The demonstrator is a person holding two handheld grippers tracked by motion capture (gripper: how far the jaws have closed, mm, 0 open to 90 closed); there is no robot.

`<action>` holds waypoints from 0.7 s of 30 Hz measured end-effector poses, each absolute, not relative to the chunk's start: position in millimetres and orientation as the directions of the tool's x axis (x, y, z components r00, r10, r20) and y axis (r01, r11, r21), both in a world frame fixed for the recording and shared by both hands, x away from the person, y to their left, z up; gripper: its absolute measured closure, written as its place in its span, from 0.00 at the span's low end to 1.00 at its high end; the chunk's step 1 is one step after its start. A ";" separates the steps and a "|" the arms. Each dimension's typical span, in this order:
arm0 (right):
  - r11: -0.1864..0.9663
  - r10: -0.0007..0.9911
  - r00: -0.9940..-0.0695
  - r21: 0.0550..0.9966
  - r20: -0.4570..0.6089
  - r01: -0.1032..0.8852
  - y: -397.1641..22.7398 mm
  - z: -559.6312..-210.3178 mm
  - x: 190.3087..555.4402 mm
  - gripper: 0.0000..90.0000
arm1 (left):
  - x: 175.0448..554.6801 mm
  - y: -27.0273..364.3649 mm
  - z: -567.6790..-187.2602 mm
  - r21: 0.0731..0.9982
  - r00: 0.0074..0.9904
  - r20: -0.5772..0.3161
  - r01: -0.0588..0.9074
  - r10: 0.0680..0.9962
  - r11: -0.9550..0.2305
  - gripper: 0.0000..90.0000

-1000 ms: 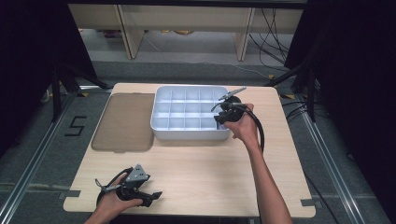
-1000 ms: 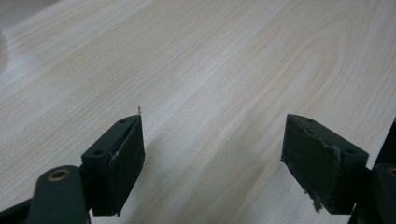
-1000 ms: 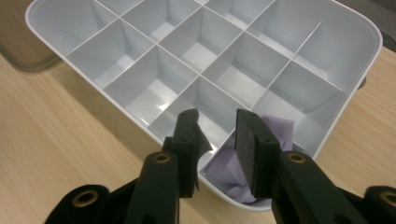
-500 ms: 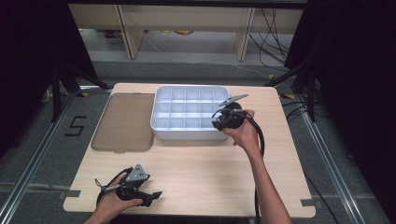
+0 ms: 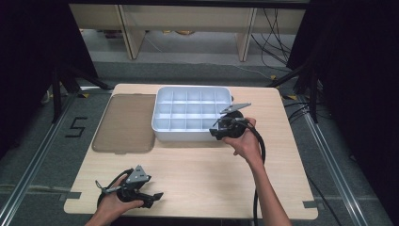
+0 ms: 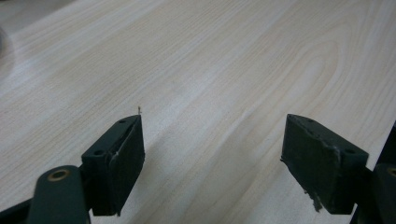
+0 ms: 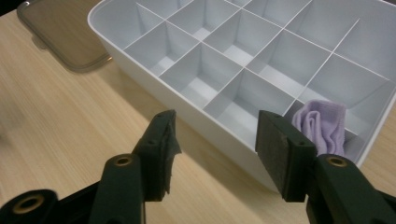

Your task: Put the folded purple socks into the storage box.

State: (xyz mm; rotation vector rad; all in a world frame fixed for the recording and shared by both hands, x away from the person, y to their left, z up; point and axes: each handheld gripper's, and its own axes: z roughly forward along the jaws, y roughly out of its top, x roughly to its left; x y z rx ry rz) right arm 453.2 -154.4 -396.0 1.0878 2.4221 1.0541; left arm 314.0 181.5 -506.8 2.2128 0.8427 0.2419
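Observation:
A white box of several compartments (image 5: 190, 113) stands at the table's far middle. In the right gripper view a crumpled purple cloth (image 7: 322, 126) lies in the box's (image 7: 261, 70) near corner compartment. My right gripper (image 5: 215, 133) hovers just off the box's near right corner, its jaws aimed at the near wall. Its jaws (image 7: 215, 126) have just been opening and stand apart with nothing between them. My left gripper (image 5: 154, 197) rests low at the table's front left, open (image 6: 212, 135) over bare wood.
A brown translucent lid (image 5: 124, 123) lies flat to the left of the box, also seen as the lid (image 7: 60, 35) beyond the box's far corner. The wooden table (image 5: 197, 174) has free room between the two grippers. Dark floor and cables surround it.
The right gripper has drawn back from over the box's right corner toward the person and slightly down, and its jaws stand wider. The left gripper has kept still.

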 end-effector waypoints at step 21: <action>0.413 0.736 -0.672 0.736 0.078 0.537 -141.4 -414.0 430.6 0.39 | 314.4 182.9 -505.6 0.711 0.771 -0.086 0.491 0.632 -0.502 0.23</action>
